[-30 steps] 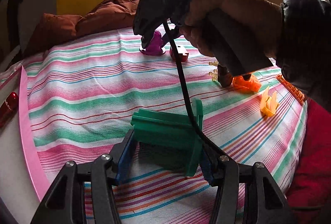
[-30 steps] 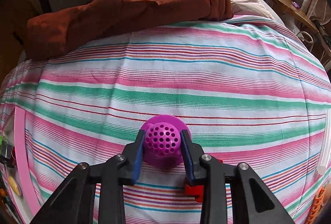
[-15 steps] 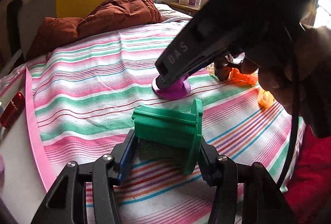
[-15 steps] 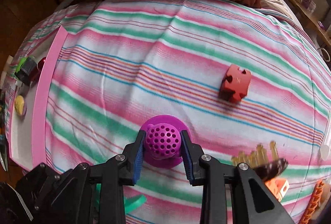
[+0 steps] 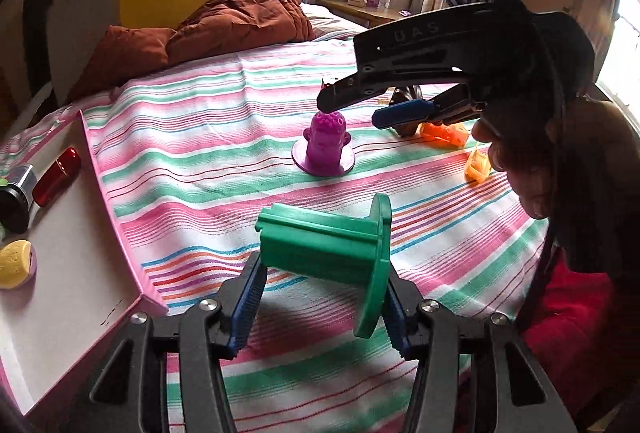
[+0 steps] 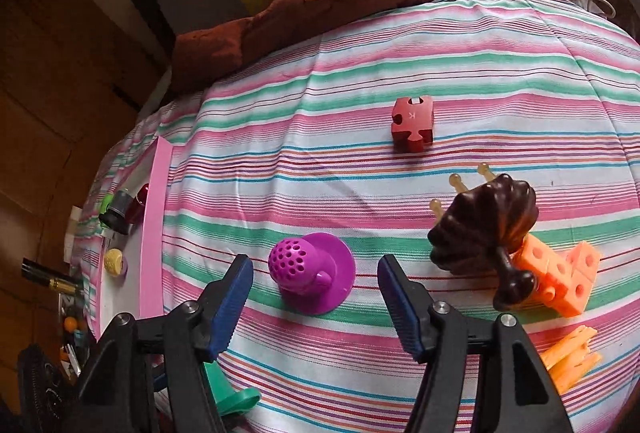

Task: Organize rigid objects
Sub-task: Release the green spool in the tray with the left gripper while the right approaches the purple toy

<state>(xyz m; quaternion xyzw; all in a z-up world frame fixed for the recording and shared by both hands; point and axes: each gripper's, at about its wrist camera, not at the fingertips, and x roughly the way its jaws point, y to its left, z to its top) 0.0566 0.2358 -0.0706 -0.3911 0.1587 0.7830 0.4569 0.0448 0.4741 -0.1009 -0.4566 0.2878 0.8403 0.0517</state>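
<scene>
A green flanged spool (image 5: 320, 249) lies sideways in my left gripper (image 5: 322, 289), which is shut on it just above the striped bedspread (image 5: 200, 161). A purple perforated toy on a round base (image 6: 308, 273) stands on the bedspread between the jaws of my right gripper (image 6: 314, 269). Those jaws are opening and neither blue pad touches the toy. In the left wrist view the same purple toy (image 5: 325, 141) sits mid-bed, with the right gripper (image 5: 360, 109) hovering just above and to its right, held by a hand.
A pink-rimmed white tray (image 5: 100, 193) at the left holds a red cylinder (image 5: 56, 171) and a yellow piece (image 5: 14, 263). A red puzzle block (image 6: 414, 123), brown shell-shaped piece (image 6: 480, 229), orange cubes (image 6: 560, 277) and a brown quilt (image 5: 224, 21) lie on the bed.
The right gripper carried the purple toy across the bed towards the tray side, set it down and let go. The left gripper kept its hold on the green spool and shifted a little.
</scene>
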